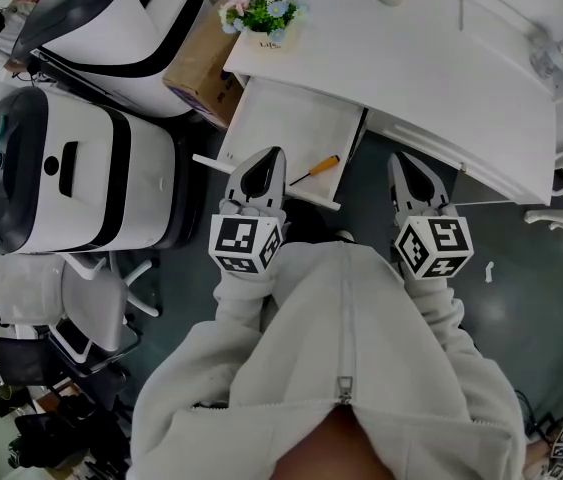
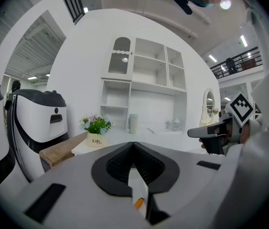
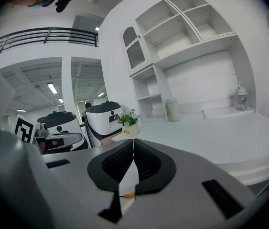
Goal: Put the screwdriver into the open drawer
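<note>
**Jaws together, orange showing beneath**

The right gripper (image 3: 133, 141) has its jaws pressed together with nothing between them. Below them, the screwdriver's (image 3: 128, 194) orange end shows through the gap. Ahead lies the white desk (image 3: 210, 137) with a plant (image 3: 128, 120) and a cup (image 3: 172, 109) before shelves (image 3: 187, 42). The left gripper (image 3: 77, 137) is at the left.

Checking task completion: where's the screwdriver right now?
Head view, centre: the screwdriver lies inside the open drawer, near its front right corner, just right of the left hand-held gripper.
</note>
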The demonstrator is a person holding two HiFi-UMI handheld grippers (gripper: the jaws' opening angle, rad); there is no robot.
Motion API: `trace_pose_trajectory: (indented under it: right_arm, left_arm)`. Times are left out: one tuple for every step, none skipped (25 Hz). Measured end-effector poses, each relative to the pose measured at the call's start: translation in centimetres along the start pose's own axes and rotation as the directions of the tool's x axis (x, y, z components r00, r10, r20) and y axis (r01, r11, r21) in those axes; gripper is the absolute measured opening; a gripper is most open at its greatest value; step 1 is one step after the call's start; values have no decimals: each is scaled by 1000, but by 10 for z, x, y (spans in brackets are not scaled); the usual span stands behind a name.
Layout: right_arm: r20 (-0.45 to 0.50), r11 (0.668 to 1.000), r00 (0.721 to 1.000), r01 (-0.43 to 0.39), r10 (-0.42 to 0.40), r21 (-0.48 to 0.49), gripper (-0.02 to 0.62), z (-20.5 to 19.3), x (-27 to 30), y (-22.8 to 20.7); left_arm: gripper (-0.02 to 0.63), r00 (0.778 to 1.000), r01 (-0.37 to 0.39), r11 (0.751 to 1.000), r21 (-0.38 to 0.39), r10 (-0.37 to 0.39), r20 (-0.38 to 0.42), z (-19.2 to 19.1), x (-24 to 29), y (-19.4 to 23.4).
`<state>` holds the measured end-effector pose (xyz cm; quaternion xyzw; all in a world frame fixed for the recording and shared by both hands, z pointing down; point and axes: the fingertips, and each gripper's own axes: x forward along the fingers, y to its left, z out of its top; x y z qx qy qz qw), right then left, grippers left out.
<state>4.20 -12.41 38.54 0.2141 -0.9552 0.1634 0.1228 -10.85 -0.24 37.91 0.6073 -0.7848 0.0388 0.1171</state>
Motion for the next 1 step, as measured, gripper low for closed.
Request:
trace_pose_trajectory:
  right_arm:
    - [-2,1000,1000,-2,2,-1,34,-1,0,1]
  left_arm:
    - [17,1000,2,1000,1,-2,-4,-1,0,0]
